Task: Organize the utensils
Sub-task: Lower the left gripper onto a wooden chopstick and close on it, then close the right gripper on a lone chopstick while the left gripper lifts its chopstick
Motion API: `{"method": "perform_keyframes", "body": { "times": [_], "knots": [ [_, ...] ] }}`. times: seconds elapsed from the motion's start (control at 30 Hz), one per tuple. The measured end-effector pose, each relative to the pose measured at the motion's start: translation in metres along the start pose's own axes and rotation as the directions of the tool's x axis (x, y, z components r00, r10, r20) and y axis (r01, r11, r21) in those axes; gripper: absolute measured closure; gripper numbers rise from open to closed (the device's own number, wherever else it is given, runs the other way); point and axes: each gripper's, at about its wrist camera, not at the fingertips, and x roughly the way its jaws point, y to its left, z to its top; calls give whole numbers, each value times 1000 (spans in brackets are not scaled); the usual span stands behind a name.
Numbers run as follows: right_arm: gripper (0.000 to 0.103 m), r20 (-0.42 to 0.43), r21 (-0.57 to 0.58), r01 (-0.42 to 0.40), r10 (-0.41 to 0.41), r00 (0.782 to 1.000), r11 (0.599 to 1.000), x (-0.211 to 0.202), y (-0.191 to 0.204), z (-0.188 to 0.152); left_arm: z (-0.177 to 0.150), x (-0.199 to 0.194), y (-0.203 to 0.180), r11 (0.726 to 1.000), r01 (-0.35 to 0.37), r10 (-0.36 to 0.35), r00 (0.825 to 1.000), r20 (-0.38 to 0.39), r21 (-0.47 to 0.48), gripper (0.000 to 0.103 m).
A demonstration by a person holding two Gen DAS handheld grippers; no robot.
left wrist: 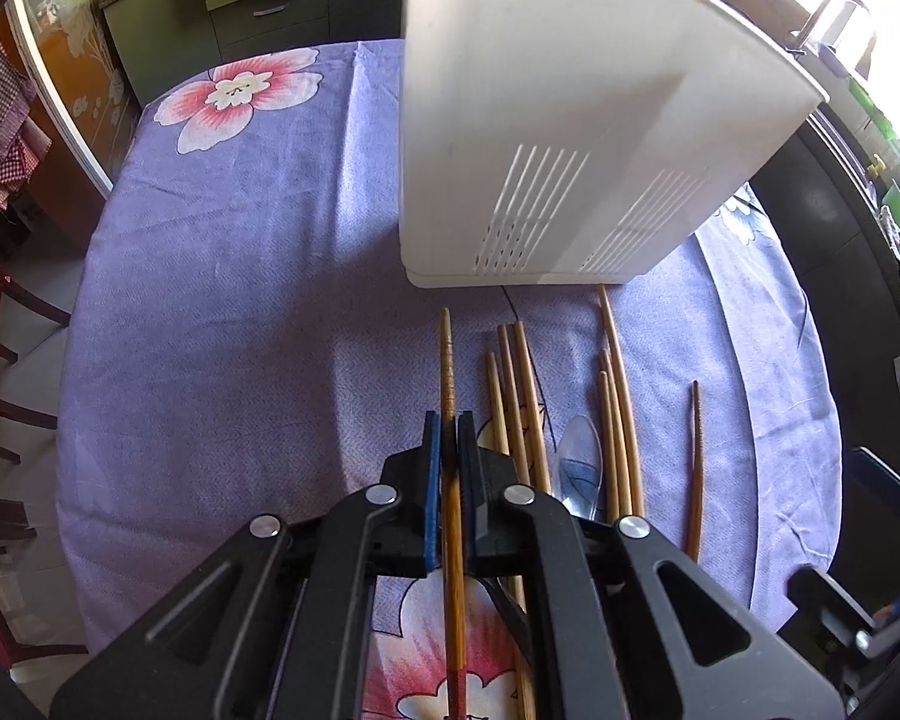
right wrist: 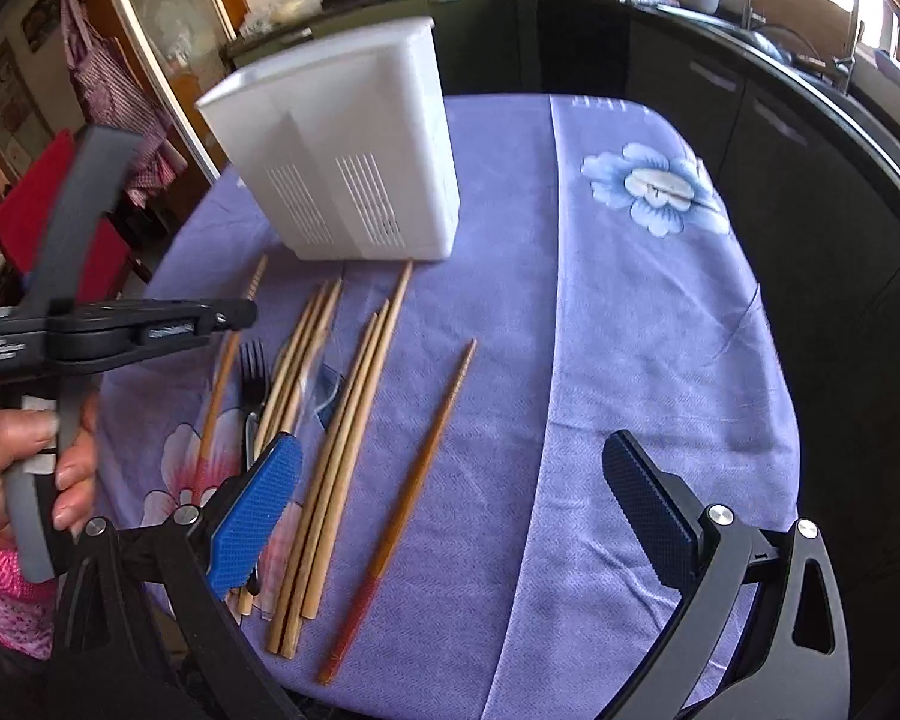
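My left gripper (left wrist: 448, 423) is shut on a dark brown chopstick (left wrist: 447, 354) that lies lengthwise between its blue pads. To its right lie several pale wooden chopsticks (left wrist: 513, 396), a clear plastic spoon (left wrist: 579, 459) and a second dark chopstick (left wrist: 696, 468). A white slotted utensil holder (left wrist: 570, 150) stands just beyond them. In the right wrist view my right gripper (right wrist: 456, 516) is open above the red-ended dark chopstick (right wrist: 426, 468). There, the pale chopsticks (right wrist: 348, 408), a black fork (right wrist: 253, 372) and the holder (right wrist: 354, 168) show too. A hand (right wrist: 24, 468) holds the left gripper (right wrist: 240, 315).
The table wears a purple cloth with flower prints (right wrist: 660, 330), bare on its right half. Dark kitchen cabinets (right wrist: 750, 120) run behind and to the right. A red chair (right wrist: 36, 204) stands off the table's left edge.
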Motion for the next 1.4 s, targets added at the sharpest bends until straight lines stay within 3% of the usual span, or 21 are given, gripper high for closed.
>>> {"method": "perform_keyframes", "body": {
  "times": [0.1,0.2,0.27,0.43,0.63,1.0,1.2,1.4],
  "knots": [
    [6,-82,46,-7,10,997,999,24,-3,9,-3,-15,1,1000,7,-7,999,38,14,97],
    [23,-116,52,36,-30,993,998,33,0,12,-6,-28,3,999,18,-20,997,72,29,97],
    [46,-137,65,49,-40,990,997,39,-2,13,-9,-36,3,999,26,-29,995,91,39,97],
    [74,-208,91,15,5,978,996,56,-2,11,-20,-53,-2,997,30,-39,990,134,68,97],
    [76,-231,78,71,-52,972,994,71,8,15,-24,-61,2,997,37,-49,986,157,74,97],
    [93,-230,55,158,-142,963,986,90,31,20,-26,-64,11,996,40,-53,984,168,76,97],
    [96,-195,79,127,-110,975,989,83,25,24,-29,-68,11,996,36,-50,983,176,80,97],
    [96,-58,117,29,-22,998,993,34,12,26,-30,-77,13,996,34,-50,980,193,84,97]
  ]
}}
